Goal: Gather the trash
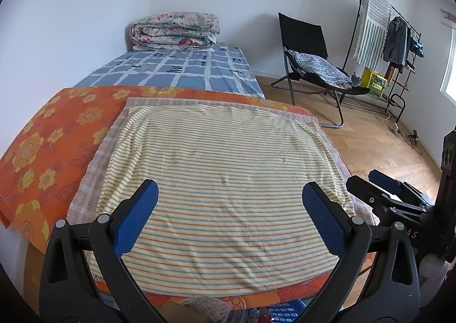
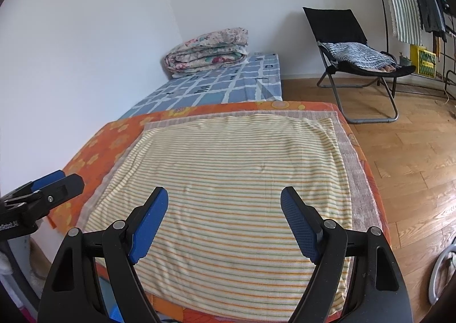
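Though no trash discernible, left claw (image 1: 229, 199) and right claw (image 2: 224, 206) wide open, empty, above striped cloth (image 1: 219, 169)

Before me stood a table (image 1: 25, 169) covered with an orange cloth with yellow flowers (image 1: 57, 129). On this cloth lay a pale checked cloth (image 1: 94, 160), and directly on top of that a striped yellow cloth (image 1: 222, 169) was spread flat, with only small wrinkles. Behind the table was a low bed (image 1: 182, 69) with a blue checked sheet, standing along the white wall. At its far end lay a folded flowered quilt (image 1: 175, 30). The wooden floor (image 1: 367, 146) to the right carried a black folding chair (image 1: 310, 66) and a metal clothes rack (image 1: 399, 46).
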Action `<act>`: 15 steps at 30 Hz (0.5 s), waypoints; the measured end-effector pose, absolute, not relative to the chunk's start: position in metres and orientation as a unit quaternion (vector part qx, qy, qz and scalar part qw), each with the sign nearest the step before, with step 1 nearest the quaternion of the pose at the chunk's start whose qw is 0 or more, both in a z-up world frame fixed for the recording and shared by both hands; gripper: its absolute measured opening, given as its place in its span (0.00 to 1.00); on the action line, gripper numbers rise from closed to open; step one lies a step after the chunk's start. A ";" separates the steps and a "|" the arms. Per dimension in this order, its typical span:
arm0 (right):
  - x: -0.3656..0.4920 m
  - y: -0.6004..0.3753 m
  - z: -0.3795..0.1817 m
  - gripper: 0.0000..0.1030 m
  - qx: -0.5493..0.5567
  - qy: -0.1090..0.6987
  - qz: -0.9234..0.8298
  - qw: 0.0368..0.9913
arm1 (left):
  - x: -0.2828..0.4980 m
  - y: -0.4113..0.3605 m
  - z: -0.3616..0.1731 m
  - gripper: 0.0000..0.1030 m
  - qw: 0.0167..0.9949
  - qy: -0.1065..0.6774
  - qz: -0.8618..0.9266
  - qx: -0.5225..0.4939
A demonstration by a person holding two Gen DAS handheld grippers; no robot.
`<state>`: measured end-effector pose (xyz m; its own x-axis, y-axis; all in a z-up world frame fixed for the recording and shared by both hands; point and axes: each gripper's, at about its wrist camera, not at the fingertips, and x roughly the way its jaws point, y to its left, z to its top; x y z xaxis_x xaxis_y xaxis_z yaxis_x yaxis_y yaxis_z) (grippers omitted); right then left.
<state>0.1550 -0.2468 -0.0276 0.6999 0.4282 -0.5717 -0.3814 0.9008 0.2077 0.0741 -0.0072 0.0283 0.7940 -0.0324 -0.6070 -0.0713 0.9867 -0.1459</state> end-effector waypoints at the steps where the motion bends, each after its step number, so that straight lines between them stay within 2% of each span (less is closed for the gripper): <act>1: 0.155 -0.247 -0.028 0.79 0.036 0.319 0.219 0.921 | 0.074 -0.006 0.027 1.00 0.944 0.319 0.011 -0.080; 15: 0.155 -0.243 -0.030 0.79 0.027 0.321 0.211 0.923 | 0.072 -0.002 0.025 1.00 0.945 0.318 0.014 -0.074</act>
<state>0.1547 -0.2432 -0.0302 0.7043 0.4067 -0.5818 -0.3724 0.9095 0.1850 0.0721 -0.0019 0.0247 0.7976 -0.0201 -0.6029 -0.0745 0.9885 -0.1316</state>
